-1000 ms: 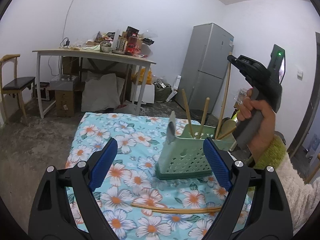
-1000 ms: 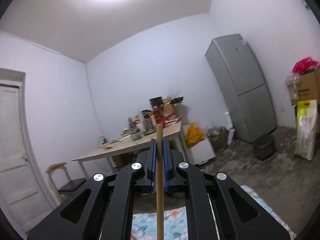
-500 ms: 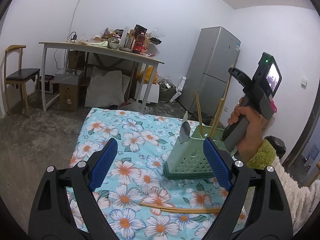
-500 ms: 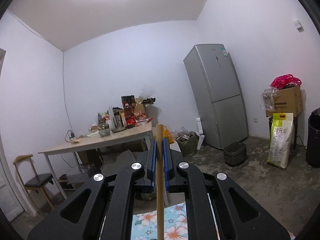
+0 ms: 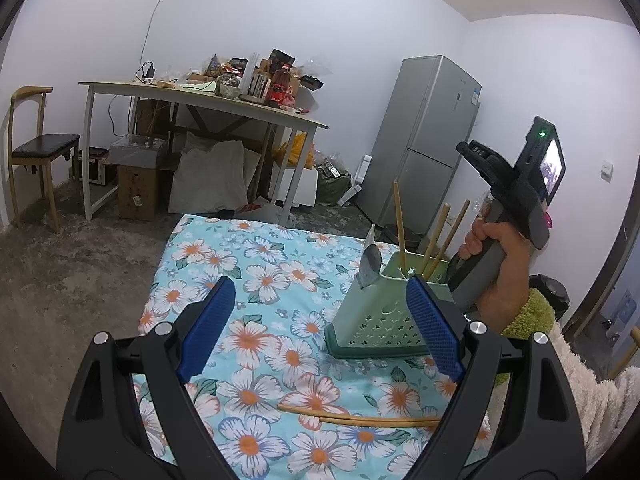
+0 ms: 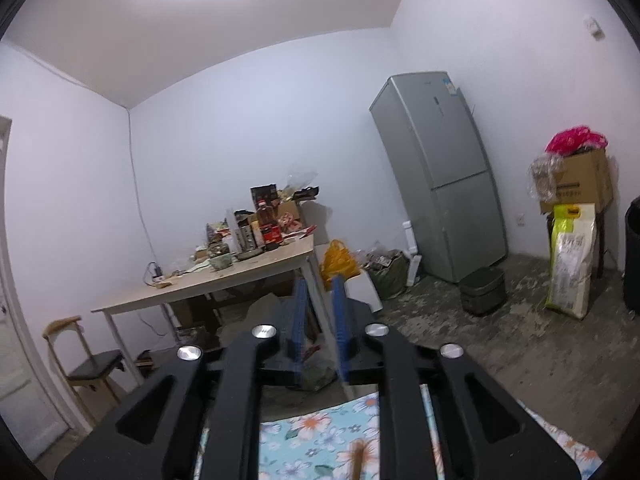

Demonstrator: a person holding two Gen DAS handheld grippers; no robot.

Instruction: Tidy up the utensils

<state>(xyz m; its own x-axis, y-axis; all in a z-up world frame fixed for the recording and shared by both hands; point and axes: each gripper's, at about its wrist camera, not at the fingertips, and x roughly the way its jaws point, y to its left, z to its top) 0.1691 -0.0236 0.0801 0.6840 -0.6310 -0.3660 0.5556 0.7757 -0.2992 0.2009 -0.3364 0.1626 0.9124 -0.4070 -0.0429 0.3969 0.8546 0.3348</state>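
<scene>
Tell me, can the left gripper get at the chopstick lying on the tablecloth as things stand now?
Probably yes. The left gripper is wide open and empty, and the chopstick lies flat on the floral cloth just below it, nothing between. The green holder stands farther back, out of the way.

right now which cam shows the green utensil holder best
The left wrist view: the green utensil holder stands on the floral cloth with chopsticks upright inside. The right wrist view misses it, showing only cloth.

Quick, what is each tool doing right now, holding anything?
Left tool: wide open, holding nothing.
Right tool: jaws opening, nothing between the pads; a blurred chopstick shows below them.
</scene>
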